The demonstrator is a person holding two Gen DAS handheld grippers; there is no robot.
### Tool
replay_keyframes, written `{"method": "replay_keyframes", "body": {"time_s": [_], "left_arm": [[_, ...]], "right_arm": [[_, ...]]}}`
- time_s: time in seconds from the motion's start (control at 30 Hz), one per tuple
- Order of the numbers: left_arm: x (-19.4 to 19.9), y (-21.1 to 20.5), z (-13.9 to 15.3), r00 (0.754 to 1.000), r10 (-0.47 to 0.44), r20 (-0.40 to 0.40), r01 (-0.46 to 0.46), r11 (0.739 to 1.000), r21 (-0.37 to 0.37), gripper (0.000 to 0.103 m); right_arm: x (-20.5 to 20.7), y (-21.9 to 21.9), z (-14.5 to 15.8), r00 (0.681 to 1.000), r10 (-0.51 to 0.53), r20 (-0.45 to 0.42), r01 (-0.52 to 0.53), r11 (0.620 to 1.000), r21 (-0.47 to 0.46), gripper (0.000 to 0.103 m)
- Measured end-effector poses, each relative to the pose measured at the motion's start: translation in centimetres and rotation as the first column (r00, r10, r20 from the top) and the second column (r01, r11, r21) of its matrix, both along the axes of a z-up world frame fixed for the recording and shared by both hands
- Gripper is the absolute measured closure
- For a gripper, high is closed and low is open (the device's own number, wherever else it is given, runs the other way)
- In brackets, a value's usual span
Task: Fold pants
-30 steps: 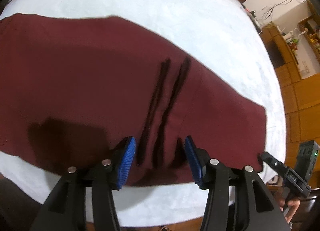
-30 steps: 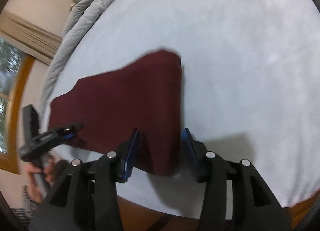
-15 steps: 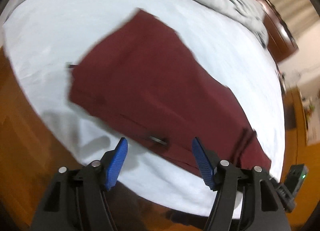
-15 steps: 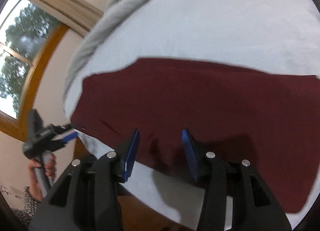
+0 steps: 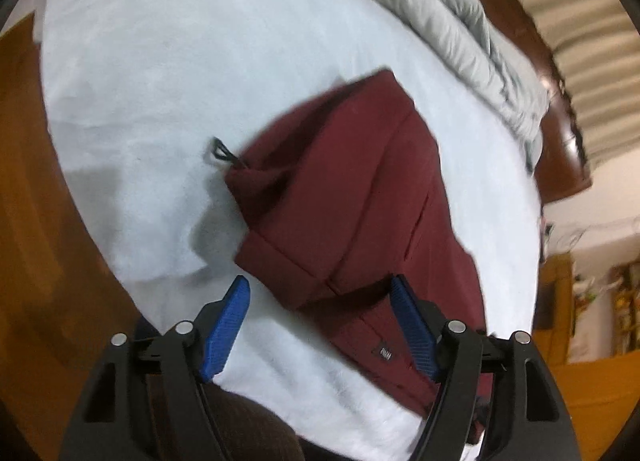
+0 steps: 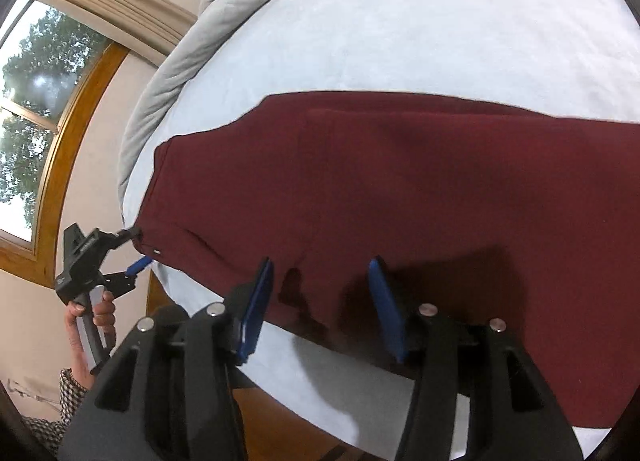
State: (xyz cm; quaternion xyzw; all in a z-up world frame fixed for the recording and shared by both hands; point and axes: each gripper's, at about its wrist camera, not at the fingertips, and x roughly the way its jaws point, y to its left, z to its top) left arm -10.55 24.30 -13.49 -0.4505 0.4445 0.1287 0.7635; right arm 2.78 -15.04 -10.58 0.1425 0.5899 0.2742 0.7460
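Pants (image 5: 352, 197): far end cropped

The pants (image 6: 400, 189) run out of the right wrist view past the right gripper's (image 6: 320, 273) right-hand finger, so their far end is unseen. Behind the left gripper (image 5: 320, 293), its right finger (image 5: 412, 321) covers part of the waist edge (the small label (image 5: 385, 353) there is unreadable). Shelf clutter (image 5: 624, 301) beyond is blurred.

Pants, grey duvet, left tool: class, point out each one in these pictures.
pants (image 6: 400, 181), right wrist view, flat middle of the cloth
grey duvet (image 5: 472, 21), left wrist view, bunched ridge
left tool (image 5: 320, 301), left wrist view, between its fingertips
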Motion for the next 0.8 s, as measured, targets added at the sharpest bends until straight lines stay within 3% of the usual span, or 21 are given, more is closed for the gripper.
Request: {"method": "replay_keyframes", "body": {"time_s": [0.17,0.27,0.37,0.47,0.6,0.63,0.77,0.8], "left_arm": [[-1.5,2.0,-1.5,0.996,0.066,0.056,-0.061,0.995,-0.085,0.027],[0.0,2.0,-1.6,0.993,0.075,0.087,-0.066,0.993,-0.099,0.026],[1.4,2.3,-2.7,0.992,0.084,0.096,-0.066,0.981,-0.182,0.027],[2.6,1.9,-2.8,0.988,0.109,0.106,-0.084,0.972,-0.218,0.027],[2.6,0.7,-0.5,0.961,0.031,0.273,0.023,0.981,-0.195,0.030],[2.7,0.6,-0.4,0.962,0.022,0.272,0.029,0.983,-0.180,0.030],[3.9,0.6,-3.1,0.993,0.042,0.109,-0.025,0.989,-0.147,0.029],[4.3,0.5,-3.7,0.994,0.034,0.102,-0.020,0.990,-0.139,0.029]], "right_arm": [[-0.1,-0.9,-0.7,1.000,-0.018,-0.014,0.019,0.999,0.033,0.055],[-0.3,-1.5,-0.6,1.000,-0.018,-0.015,0.019,0.999,0.034,0.055],[-0.5,-1.9,-0.6,1.000,-0.015,-0.010,0.016,0.999,0.032,0.055],[-0.5,-2.0,-0.7,1.000,-0.014,-0.010,0.015,0.999,0.035,0.055],[-0.3,-2.0,-0.9,1.000,-0.018,-0.016,0.019,0.999,0.045,0.055],[-0.2,-2.0,-1.0,1.000,-0.021,-0.019,0.022,0.999,0.048,0.055],[-0.2,-2.0,-1.0,1.000,-0.024,-0.020,0.025,0.999,0.048,0.055],[-0.2,-2.0,-1.0,1.000,-0.021,-0.017,0.022,0.999,0.048,0.055]]}}
